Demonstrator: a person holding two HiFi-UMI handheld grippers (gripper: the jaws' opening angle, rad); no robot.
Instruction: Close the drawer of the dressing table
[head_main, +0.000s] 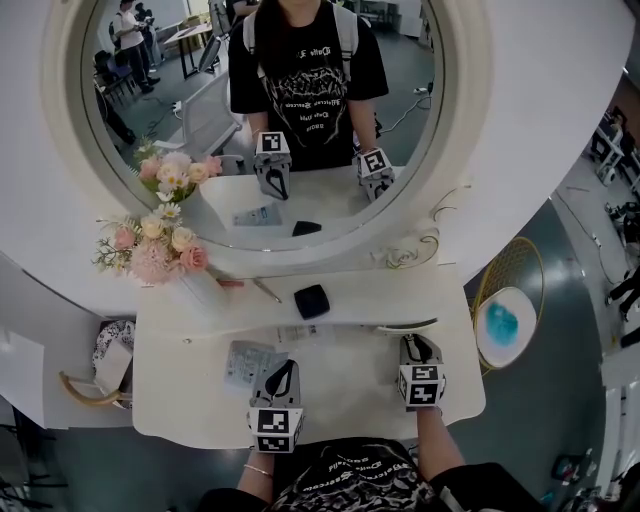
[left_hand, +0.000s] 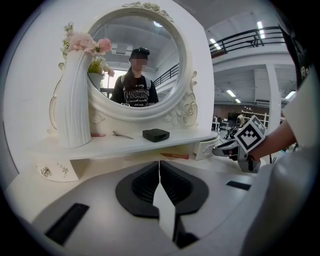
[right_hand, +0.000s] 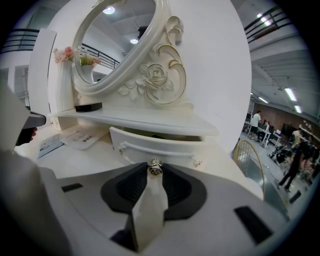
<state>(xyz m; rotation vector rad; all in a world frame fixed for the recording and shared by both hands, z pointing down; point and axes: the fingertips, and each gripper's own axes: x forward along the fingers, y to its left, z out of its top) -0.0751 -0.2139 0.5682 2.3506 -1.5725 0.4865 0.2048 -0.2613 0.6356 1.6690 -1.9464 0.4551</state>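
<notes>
The drawer (right_hand: 160, 144) sits under the shelf (right_hand: 150, 122) on the right side of the white bench (head_main: 350, 390). It is pulled out a little bit. The right gripper (right_hand: 154, 172) has its fingers squeezed on the drawer's small shiny knob (right_hand: 155, 167). The left gripper (left_hand: 160, 170) is over the bench top, its fingers pressed together with nothing in them. A black box (left_hand: 155, 134) lies on the shelf.
</notes>
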